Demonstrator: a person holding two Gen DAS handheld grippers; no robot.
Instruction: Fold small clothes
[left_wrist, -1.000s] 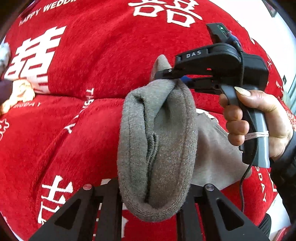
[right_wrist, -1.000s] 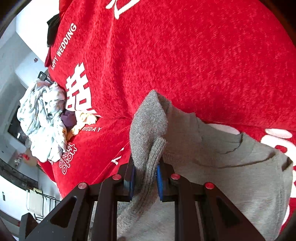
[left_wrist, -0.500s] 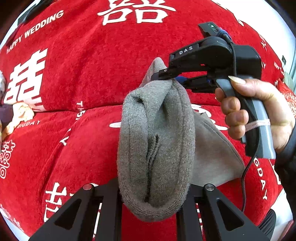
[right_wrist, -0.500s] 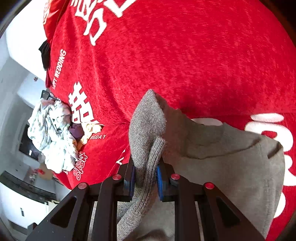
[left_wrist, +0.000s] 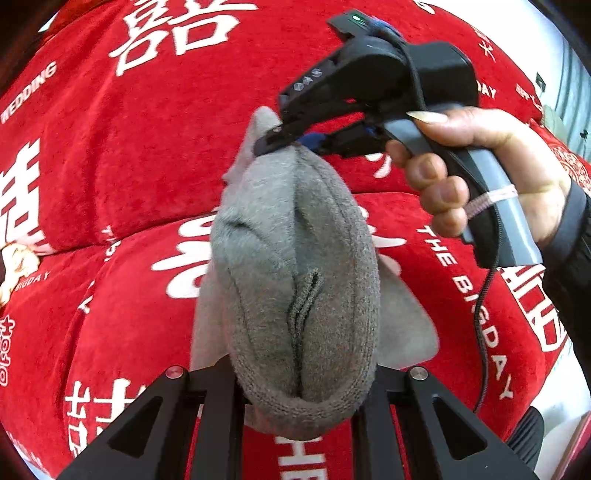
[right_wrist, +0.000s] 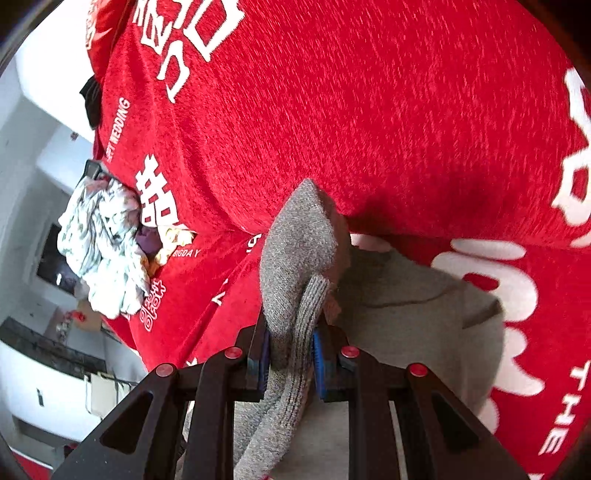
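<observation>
Black tongs (right_wrist: 291, 360) — blue pads, red screws — gripped by a bare hand (left_wrist: 476, 173).

- A red plush blanket (right_wrist: 369, 122) printed with white Chinese characters and the words "WEDDING" and "THE BIGDAY" fills most of both views.
- A crumpled pile of pale, patterned laundry (right_wrist: 105, 251) sits at the blanket's left edge.
- Beside the pile lie a purple item (right_wrist: 149, 242) and a yellowish cloth (right_wrist: 173, 240).
</observation>
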